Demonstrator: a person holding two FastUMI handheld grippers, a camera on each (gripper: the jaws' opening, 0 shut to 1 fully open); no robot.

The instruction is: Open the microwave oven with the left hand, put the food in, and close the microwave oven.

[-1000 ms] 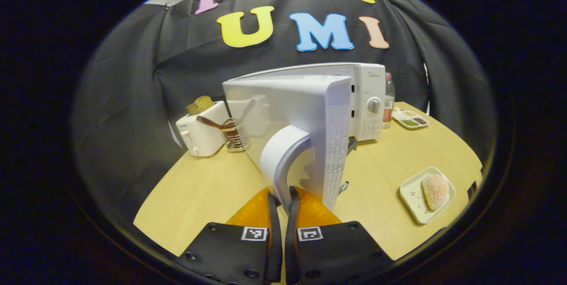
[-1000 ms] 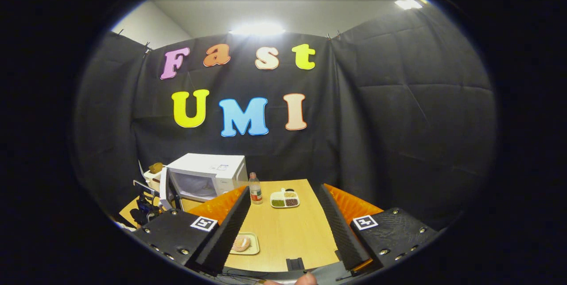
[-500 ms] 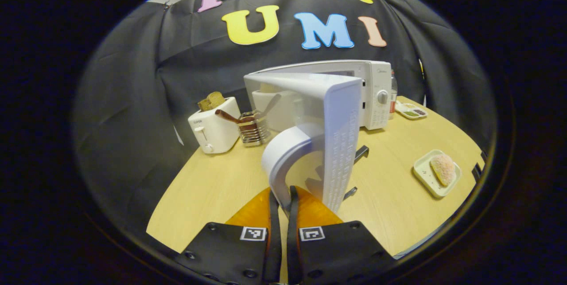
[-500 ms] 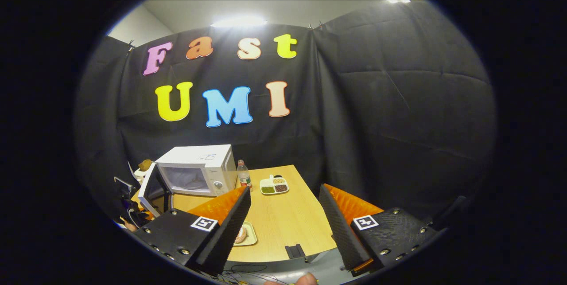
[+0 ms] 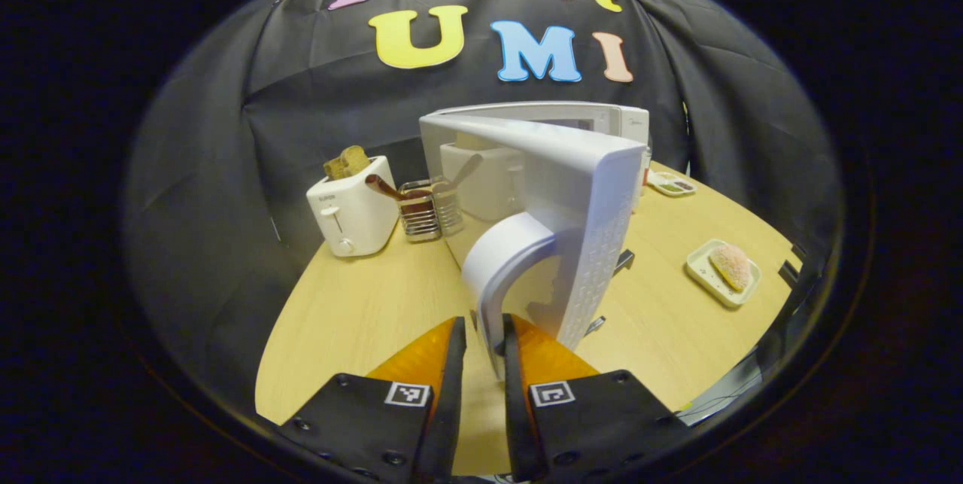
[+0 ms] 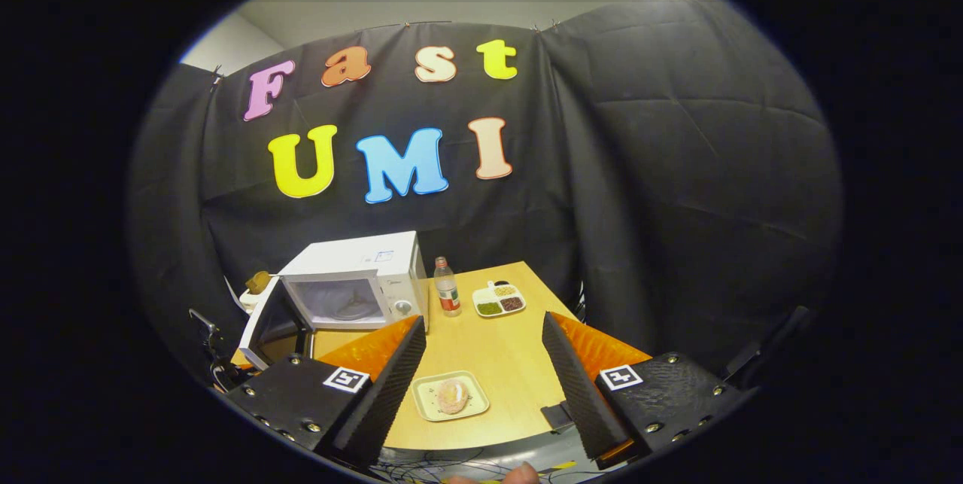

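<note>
The white microwave (image 6: 353,273) stands at the back left of the table with its door (image 5: 572,198) swung wide open. The door's curved white handle (image 5: 504,258) ends between the fingers of my left gripper (image 5: 485,326). The fingers stand a little apart: the handle lies against the right one, with a gap to the left one. The food, a pinkish bun (image 6: 452,396), lies on a pale square plate (image 6: 429,409) near the front edge, also seen as the plate (image 5: 703,273) to the right of the door. My right gripper (image 6: 483,322) hangs open above and in front of that plate, holding nothing.
A white toaster (image 5: 350,205) with bread and a wire rack (image 5: 421,209) with utensils stand left of the microwave. A bottle (image 6: 448,296) and a divided dish (image 6: 499,299) sit to its right. Bare wood lies between the microwave and the plate.
The door has swung further open, pulled by the handle. My left fingers have parted slightly around the handle. The right gripper has shifted, so the plate now shows between its fingers.
</note>
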